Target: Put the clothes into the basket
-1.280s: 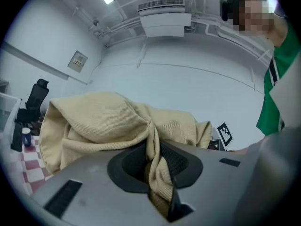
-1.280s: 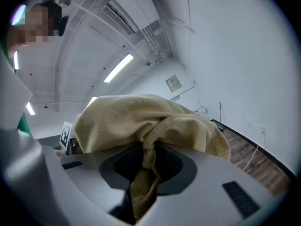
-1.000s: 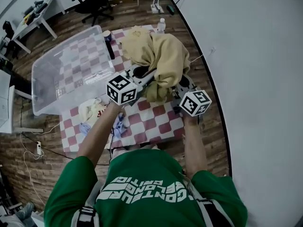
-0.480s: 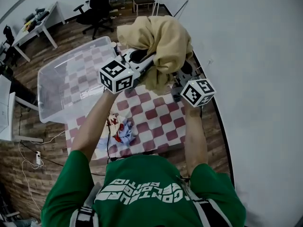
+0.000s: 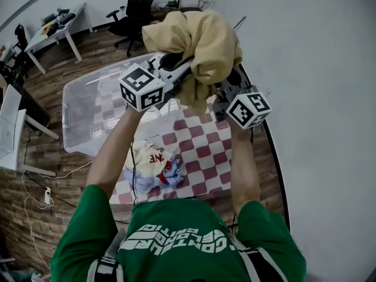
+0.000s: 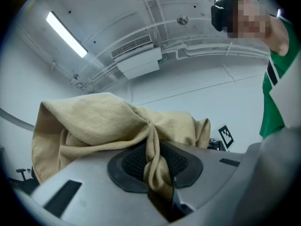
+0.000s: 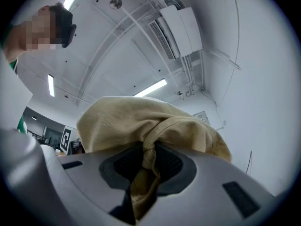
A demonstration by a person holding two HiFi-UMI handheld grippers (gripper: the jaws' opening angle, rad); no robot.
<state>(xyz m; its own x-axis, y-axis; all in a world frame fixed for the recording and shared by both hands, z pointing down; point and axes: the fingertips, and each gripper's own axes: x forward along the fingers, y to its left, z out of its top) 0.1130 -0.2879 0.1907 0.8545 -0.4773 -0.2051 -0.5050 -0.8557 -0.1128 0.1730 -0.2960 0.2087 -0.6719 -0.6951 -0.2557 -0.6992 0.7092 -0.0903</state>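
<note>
Tan garment (image 5: pixel 197 37) higher, basket (image 5: pixel 82 96) partly hidden.

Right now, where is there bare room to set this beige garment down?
Checkered tablecloth is bare between the small clothes pile and the right edge; the clear bin looks empty. Crowded: near-left corner, under the pile.

Black office chair (image 5: pixel 141 3), white desk (image 5: pixel 63 24), checkered tablecloth (image 5: pixel 205 153)

Red-and-white checked table (image 5: pixel 202 151), clear basket (image 5: pixel 88 107) on its far left, crumpled clothes (image 5: pixel 154 164) near front edge
</note>
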